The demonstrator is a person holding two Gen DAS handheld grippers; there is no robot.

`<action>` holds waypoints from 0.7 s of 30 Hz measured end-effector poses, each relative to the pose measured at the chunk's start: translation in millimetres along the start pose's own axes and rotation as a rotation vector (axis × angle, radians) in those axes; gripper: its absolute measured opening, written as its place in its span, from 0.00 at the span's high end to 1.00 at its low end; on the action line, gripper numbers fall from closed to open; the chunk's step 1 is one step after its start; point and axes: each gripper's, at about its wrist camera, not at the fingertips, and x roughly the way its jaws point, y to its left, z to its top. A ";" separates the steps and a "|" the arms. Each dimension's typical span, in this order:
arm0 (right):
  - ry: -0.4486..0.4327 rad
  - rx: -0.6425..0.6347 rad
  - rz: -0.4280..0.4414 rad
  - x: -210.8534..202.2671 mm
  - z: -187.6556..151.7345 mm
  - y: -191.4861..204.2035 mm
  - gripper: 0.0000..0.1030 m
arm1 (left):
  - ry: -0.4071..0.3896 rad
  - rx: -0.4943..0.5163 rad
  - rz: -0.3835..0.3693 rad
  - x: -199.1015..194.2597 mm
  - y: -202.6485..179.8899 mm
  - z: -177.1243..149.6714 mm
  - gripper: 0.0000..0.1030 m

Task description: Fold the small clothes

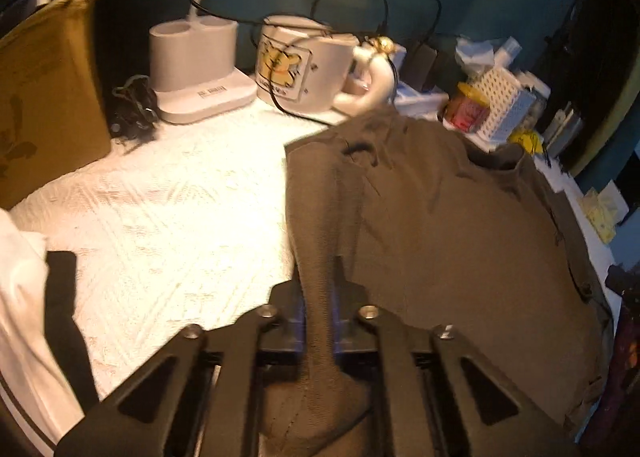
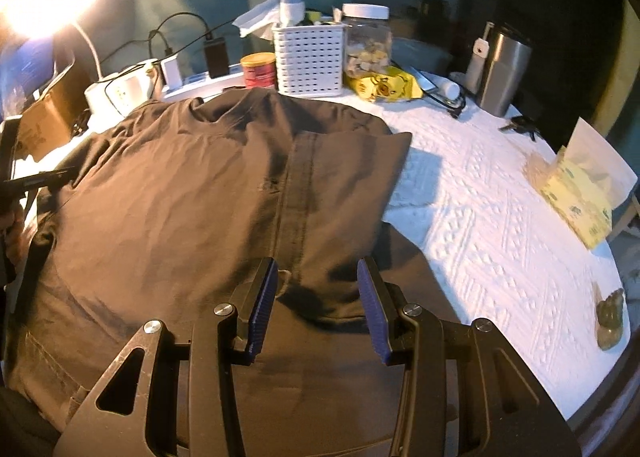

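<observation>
An olive-brown garment (image 1: 460, 237) lies spread on the white textured table cover (image 1: 180, 197). In the left wrist view its left edge is gathered into a narrow ridge that runs up between the fingers of my left gripper (image 1: 318, 269), which is shut on that fold. The right wrist view shows the same garment (image 2: 180, 197) with one side folded over, a seam running down the middle. My right gripper (image 2: 318, 277) hovers just above the near part of the cloth, its blue-padded fingers (image 2: 262, 305) standing apart with only flat fabric below them.
A cardboard box (image 1: 44, 97), lamp base (image 1: 200, 57) and mug (image 1: 296, 69) crowd the far left. A white basket (image 2: 310, 57), jar (image 2: 366, 41), steel tumbler (image 2: 506, 73) and tissue box (image 2: 580, 193) ring the right side. White cloth (image 1: 20, 317) lies at the near left.
</observation>
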 end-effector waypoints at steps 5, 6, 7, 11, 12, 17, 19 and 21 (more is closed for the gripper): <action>-0.017 -0.014 0.025 2.4 6.7 -6.0 0.57 | -0.114 -0.040 0.083 -26.9 3.9 0.3 0.96; -0.021 -0.017 0.033 2.7 8.0 -7.2 0.57 | -0.141 -0.038 0.091 -33.4 0.6 -0.2 0.96; -0.026 -0.019 0.042 3.1 9.0 -9.4 0.57 | -0.162 -0.030 0.100 -38.9 -4.5 -0.1 0.96; -0.035 -0.011 0.061 4.4 9.5 -18.8 0.57 | -0.209 0.033 0.099 -48.8 -31.4 1.9 0.96; -0.038 -0.007 0.064 4.3 9.2 -22.4 0.57 | -0.212 0.054 0.104 -48.6 -39.8 2.7 0.96; -0.056 0.027 0.074 1.0 3.7 -41.3 0.57 | -0.194 0.141 0.097 -39.5 -74.2 7.1 0.96; -0.057 0.043 0.075 1.1 -0.9 -49.6 0.57 | -0.169 0.171 0.092 -29.6 -86.3 8.1 0.96; -0.056 0.058 0.075 1.3 -5.3 -56.2 0.57 | -0.145 0.186 0.091 -21.6 -94.0 7.2 0.96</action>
